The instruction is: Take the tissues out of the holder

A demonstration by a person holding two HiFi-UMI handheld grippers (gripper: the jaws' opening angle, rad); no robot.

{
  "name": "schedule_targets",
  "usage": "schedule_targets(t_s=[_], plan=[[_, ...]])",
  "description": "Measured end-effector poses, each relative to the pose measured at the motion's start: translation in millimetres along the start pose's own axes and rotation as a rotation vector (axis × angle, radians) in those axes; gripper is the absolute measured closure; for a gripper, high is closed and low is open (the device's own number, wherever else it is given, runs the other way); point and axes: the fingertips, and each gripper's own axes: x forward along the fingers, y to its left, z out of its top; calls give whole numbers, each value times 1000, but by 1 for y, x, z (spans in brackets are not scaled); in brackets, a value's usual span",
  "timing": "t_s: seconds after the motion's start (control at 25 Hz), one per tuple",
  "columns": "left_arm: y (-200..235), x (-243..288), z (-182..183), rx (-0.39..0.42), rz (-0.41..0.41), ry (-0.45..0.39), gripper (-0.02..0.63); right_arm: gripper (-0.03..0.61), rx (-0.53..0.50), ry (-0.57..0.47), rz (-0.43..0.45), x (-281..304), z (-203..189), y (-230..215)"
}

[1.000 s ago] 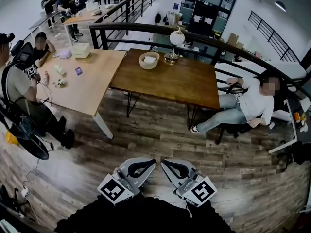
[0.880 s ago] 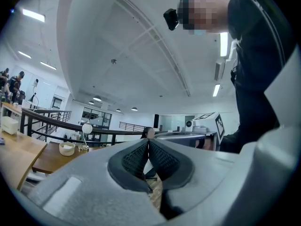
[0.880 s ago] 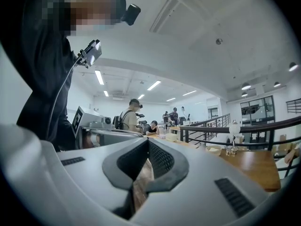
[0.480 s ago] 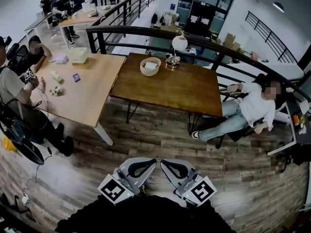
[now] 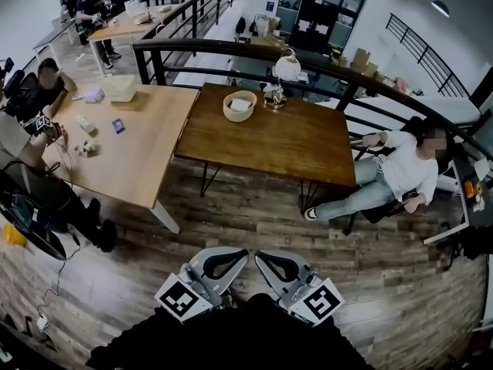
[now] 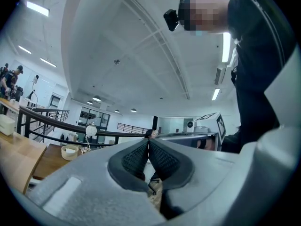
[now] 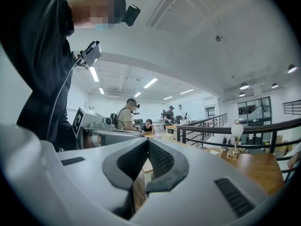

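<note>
Fig.: approach stage, nothing grasped yet. The left gripper point(image 5: 240, 254) and right gripper point(image 5: 263, 257) are held low and side by side in front of the person's body, each w/ its two jaws pressed together and nothing between them (both gripper views show the ribbed black pads meeting edge to edge). The holder point(image 5: 236, 117), a round, pale tan bowl w/ a thick rim, stands well apart from them near the far edge of the dark table point(image 5: 300, 141), just beside a lamp point(image 5: 286, 66) w/ a white globe shade. The tissues point(image 5: 241, 104) show as a soft white wad inside it. Judged step: closing the gap to the table, i.e. reach not begun. Next move prob. calls for one gripper to open, come down over the bowl and pinch the wad's top, the other perhaps steadying the rim, since a light bowl on smooth varnished wood could slide or lift w/ the paper. Gripper shells: matt grey, rounded. Floor point(image 5: 254, 214): wood planks.
</note>
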Motion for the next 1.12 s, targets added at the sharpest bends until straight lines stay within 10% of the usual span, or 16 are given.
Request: schedule_targets(t_s=[1.12], plan=[[112,158,8,5,70,29,606,574,3,-28,70,43,8,-195]])
